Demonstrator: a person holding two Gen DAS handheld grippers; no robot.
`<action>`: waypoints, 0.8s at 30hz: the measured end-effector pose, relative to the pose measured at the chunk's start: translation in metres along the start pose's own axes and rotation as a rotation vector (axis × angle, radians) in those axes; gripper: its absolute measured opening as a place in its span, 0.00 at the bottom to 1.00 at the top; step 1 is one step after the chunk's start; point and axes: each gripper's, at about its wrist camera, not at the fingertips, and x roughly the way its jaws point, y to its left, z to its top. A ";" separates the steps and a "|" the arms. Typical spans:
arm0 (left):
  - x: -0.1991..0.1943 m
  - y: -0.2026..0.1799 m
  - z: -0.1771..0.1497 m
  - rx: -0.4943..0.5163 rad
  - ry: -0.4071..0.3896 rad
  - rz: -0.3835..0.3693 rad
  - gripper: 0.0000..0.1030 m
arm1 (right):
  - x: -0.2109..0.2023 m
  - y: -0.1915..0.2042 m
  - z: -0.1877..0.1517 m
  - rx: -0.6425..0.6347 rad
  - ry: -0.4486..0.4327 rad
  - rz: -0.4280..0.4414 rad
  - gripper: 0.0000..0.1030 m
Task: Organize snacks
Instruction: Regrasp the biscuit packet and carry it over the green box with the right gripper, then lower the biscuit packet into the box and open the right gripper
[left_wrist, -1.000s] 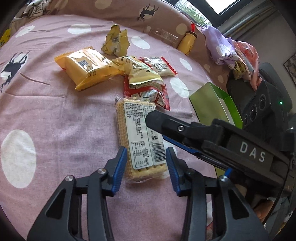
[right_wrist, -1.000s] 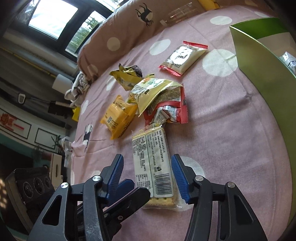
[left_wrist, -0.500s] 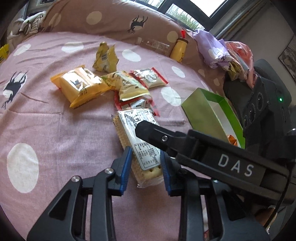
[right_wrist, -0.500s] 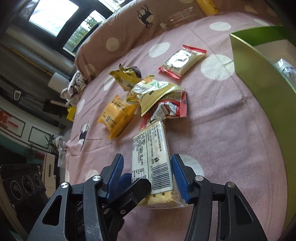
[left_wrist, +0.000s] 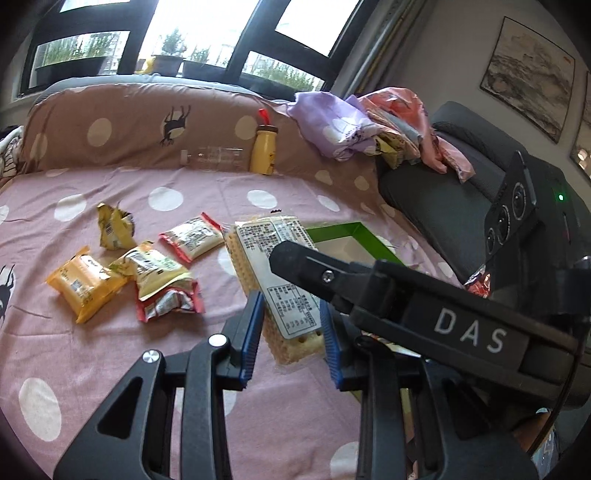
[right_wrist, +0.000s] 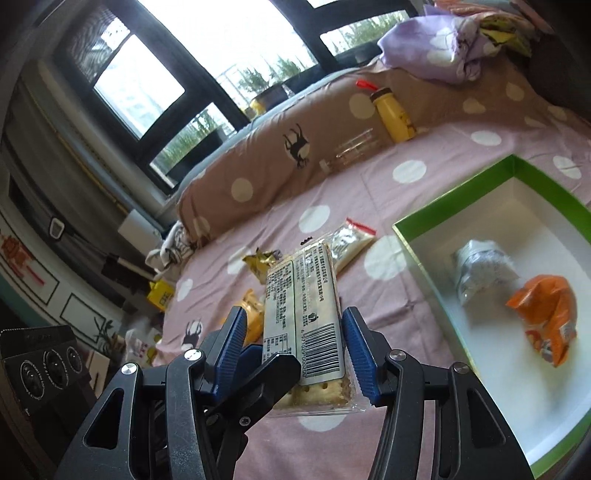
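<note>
Both grippers grip the same cracker pack (left_wrist: 275, 273), which is lifted clear of the bed (left_wrist: 110, 350).

Left gripper (left_wrist: 290, 343): jaws closed on the near end of the pack, blue pads pressing its two long edges. The pack runs forward from between the fingers, label side up, its far end over the middle of the bed.

Right gripper (right_wrist: 293, 354): jaws likewise clamped on the pack's near end (right_wrist: 304, 321), barcode facing the camera. In the left wrist view the right gripper's finger crosses over the pack from the right; in the right wrist view a left finger lies under the pack from the lower left.

Green box (right_wrist: 417, 254): open, white inside, sitting toward the right edge of the bed, just right of the held pack. Inside it lie a grey packet (right_wrist: 480, 269) and an orange packet (right_wrist: 546, 310), close together.

On the bed, left of the pack: an orange-yellow pack (left_wrist: 83, 284), a yellow-green packet (left_wrist: 153, 266) lying over a red packet (left_wrist: 171, 302), a red-edged white packet (left_wrist: 192, 240) and a crumpled yellow wrapper (left_wrist: 112, 230).

Against the pillow at the far edge of the bed: a yellow bottle (left_wrist: 263, 149) upright, and a clear bottle (left_wrist: 214, 157) on its side next to it.
</note>
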 end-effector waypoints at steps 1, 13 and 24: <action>0.003 -0.006 0.003 0.012 0.003 -0.011 0.28 | -0.005 -0.004 0.003 0.008 -0.017 -0.007 0.55; 0.057 -0.074 0.017 0.164 0.088 -0.117 0.28 | -0.050 -0.073 0.021 0.155 -0.120 -0.092 0.55; 0.110 -0.099 0.012 0.152 0.230 -0.171 0.28 | -0.050 -0.122 0.022 0.268 -0.087 -0.192 0.55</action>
